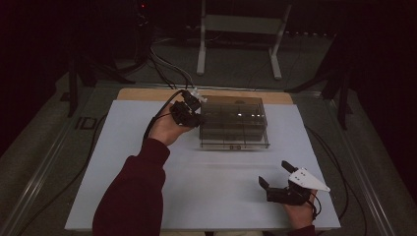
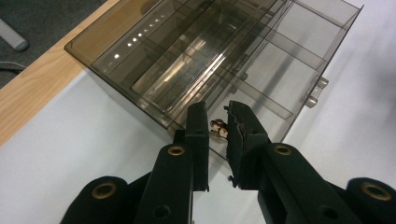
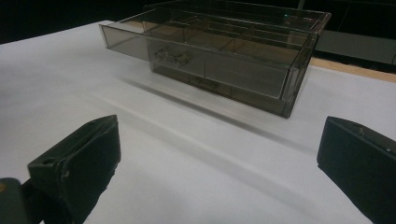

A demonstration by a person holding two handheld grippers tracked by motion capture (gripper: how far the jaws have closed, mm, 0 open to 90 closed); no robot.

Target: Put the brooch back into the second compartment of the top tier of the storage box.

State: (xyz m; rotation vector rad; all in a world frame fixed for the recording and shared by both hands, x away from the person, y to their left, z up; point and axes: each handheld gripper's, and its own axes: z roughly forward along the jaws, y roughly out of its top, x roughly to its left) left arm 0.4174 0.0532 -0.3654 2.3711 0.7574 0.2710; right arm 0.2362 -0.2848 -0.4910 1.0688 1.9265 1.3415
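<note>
At frame centre: 1 smoky clear drawer box. My left gripper at its left edge, nipped on 1 small brown-white item. My right gripper, lower right, gapes empty.

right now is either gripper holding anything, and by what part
The left gripper pinches a tiny brown-and-white thing at its jaw tips, over the open drawer. The right gripper is open, empty.

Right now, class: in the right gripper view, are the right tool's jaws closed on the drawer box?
No: the right tool has its jaws wide apart over the bare table, well short of the drawer box.
</note>
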